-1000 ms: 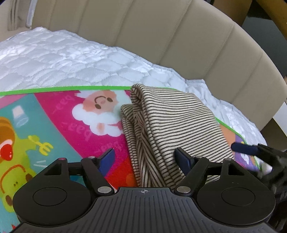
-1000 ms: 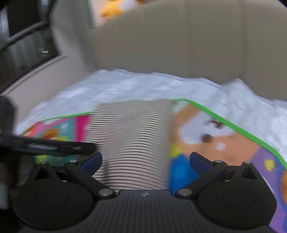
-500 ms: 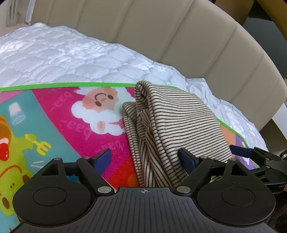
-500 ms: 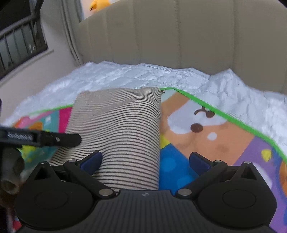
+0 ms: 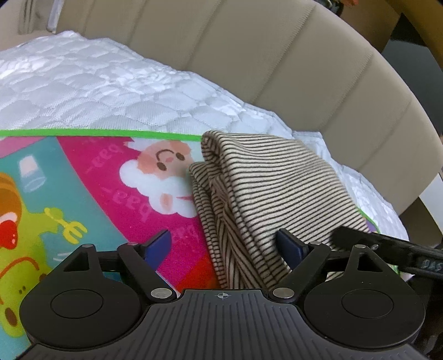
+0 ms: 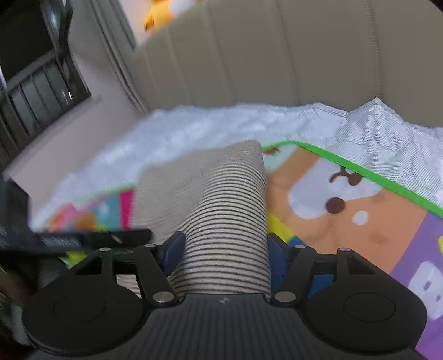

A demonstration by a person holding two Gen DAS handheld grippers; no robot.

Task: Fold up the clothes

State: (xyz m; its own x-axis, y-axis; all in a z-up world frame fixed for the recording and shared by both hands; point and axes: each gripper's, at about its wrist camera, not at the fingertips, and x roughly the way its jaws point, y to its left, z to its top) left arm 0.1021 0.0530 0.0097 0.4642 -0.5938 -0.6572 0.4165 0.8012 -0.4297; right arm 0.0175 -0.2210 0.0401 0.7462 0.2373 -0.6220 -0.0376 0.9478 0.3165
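Observation:
A folded beige garment with thin dark stripes [image 5: 265, 199] lies on a colourful cartoon play mat [image 5: 91, 193] on a bed. My left gripper [image 5: 224, 246] is open at the garment's near left edge, its right finger against the fabric. In the right wrist view my right gripper [image 6: 223, 249] has closed in around the near end of the garment [image 6: 218, 216], with fabric bunched between both pads. The right gripper's finger shows in the left wrist view [image 5: 387, 246], and the left gripper's finger shows in the right wrist view [image 6: 91, 238].
A white quilted mattress cover [image 5: 97, 91] lies under the mat. A beige padded headboard [image 5: 290, 69] curves behind. A window with bars [image 6: 33, 80] and a yellow plush toy [image 6: 160, 13] are at the far left of the right wrist view.
My right gripper has moved forward and narrowed from wide open onto the garment's near end. The left gripper has shifted slightly and stays open.

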